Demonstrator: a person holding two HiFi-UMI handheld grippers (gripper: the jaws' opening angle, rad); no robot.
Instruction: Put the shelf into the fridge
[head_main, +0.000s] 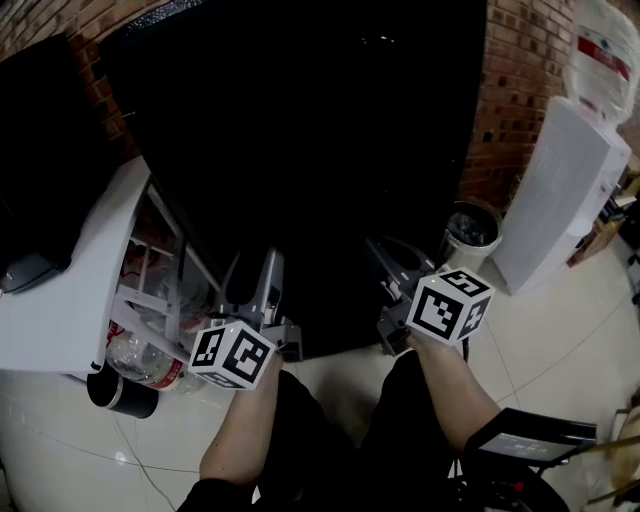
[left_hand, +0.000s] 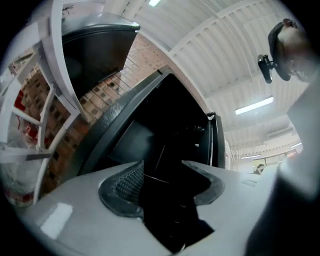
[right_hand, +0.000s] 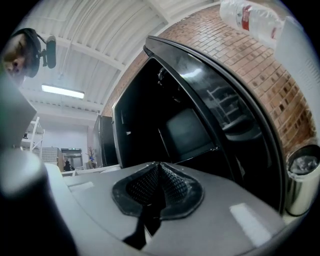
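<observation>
Left tongs apart, empty; right tongs together; glossy black fridge, white door with railed racks.

Head view downward, gripper views upward, all sharing fridge

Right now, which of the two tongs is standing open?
The left tongs: their jaws stand apart with nothing between them, while the right tongs are pressed shut.

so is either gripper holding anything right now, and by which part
Nothing is held. The left gripper is open with nothing between its fingers; the right gripper has its fingers shut together on nothing.
</observation>
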